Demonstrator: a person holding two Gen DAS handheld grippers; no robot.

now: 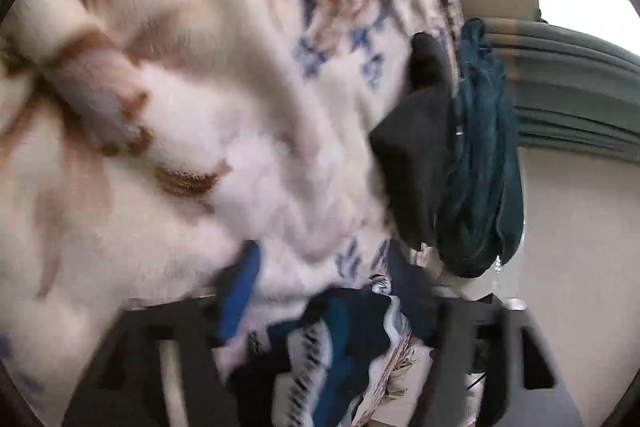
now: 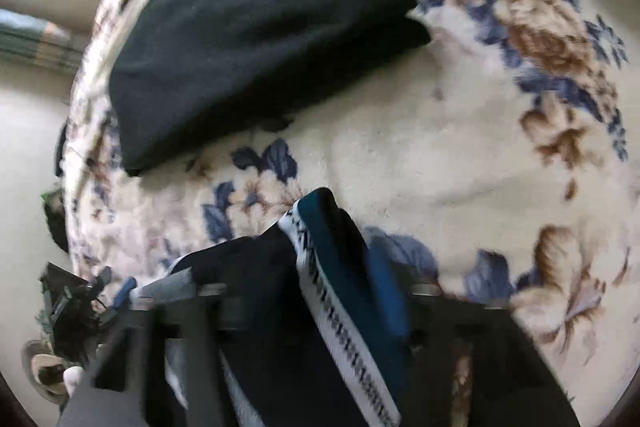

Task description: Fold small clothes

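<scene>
A small navy and teal garment with a white lettered waistband (image 2: 340,307) hangs between both grippers above a cream floral blanket (image 2: 400,147). My right gripper (image 2: 316,291) is shut on the waistband end. My left gripper (image 1: 320,307) is shut on the same garment (image 1: 336,347), which droops below the fingers. Both views are blurred.
A folded dark garment (image 2: 256,35) lies on the blanket at the far left edge; it also shows in the left wrist view (image 1: 416,163). A teal cloth (image 1: 480,167) hangs over the blanket's edge. Pale floor (image 2: 28,147) and dark clutter (image 2: 68,311) lie beyond the edge.
</scene>
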